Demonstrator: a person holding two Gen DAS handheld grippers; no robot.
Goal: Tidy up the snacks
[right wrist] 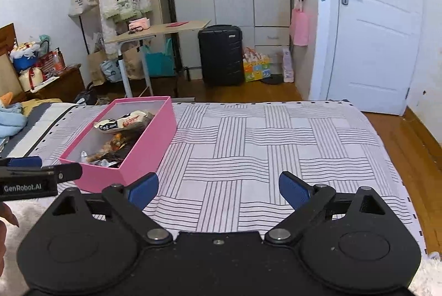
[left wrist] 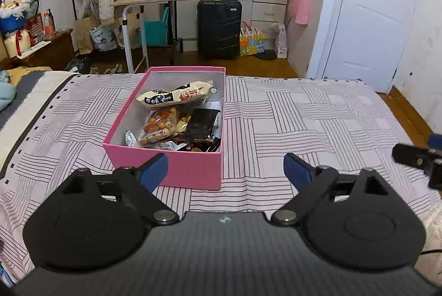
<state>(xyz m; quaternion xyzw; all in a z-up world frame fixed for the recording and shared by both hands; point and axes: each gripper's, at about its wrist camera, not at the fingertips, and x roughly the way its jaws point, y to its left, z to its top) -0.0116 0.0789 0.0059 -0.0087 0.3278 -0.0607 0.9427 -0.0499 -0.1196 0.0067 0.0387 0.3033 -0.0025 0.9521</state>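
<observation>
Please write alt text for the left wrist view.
An open pink box of snack packets sits on a striped bedspread. The empty left gripper is open just before it.

Snack-filled pink box [left wrist: 190, 171] on bedspread [left wrist: 304, 124]

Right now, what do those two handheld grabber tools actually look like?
The left gripper and the right gripper are alike: matte black plastic bodies with rounded discs, silver pivot bolts and blue padded fingers. White "GenRobot.AI" lettering marks the left one's side.
</observation>
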